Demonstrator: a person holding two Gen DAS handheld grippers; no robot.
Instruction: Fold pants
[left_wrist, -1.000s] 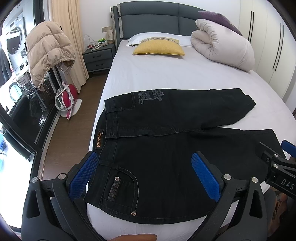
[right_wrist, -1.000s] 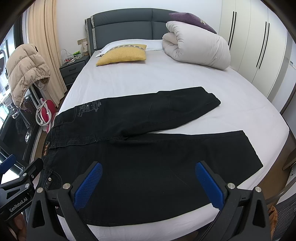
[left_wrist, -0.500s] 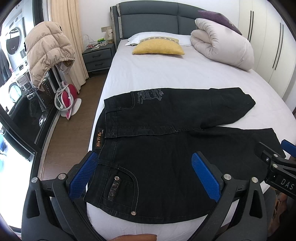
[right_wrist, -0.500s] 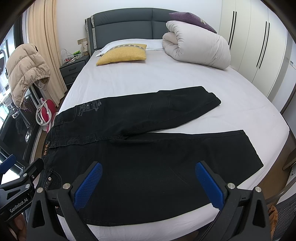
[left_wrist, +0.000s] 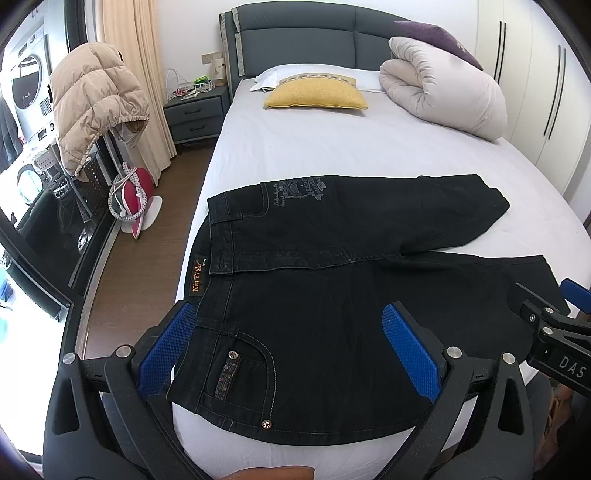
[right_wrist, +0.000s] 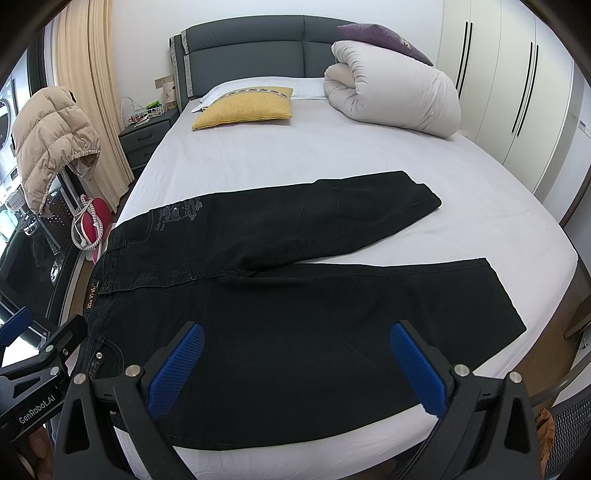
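Almost nothing has moved since the earlier frames: the view from each wrist sits as it did, and the one pair of black pants (left_wrist: 332, 295) lies where it lay, spread flat along the near edge of the bed (left_wrist: 332, 155). Its waistband is at the left, hanging slightly over the bed's side, and its two legs run to the right, the far leg angled away from the near one so they part in a narrow V. Two grippers hover over the near leg, neither touching cloth: the left gripper (left_wrist: 288, 350) above the waist and pocket, its jaws spread wide and empty, and the right gripper (right_wrist: 295, 369) above the thigh, jaws likewise wide and empty. At the head of the bed lie one yellow cushion (right_wrist: 245, 109) and one rolled duvet (right_wrist: 395, 92); one beige puffer jacket (left_wrist: 92, 103) hangs at the left.
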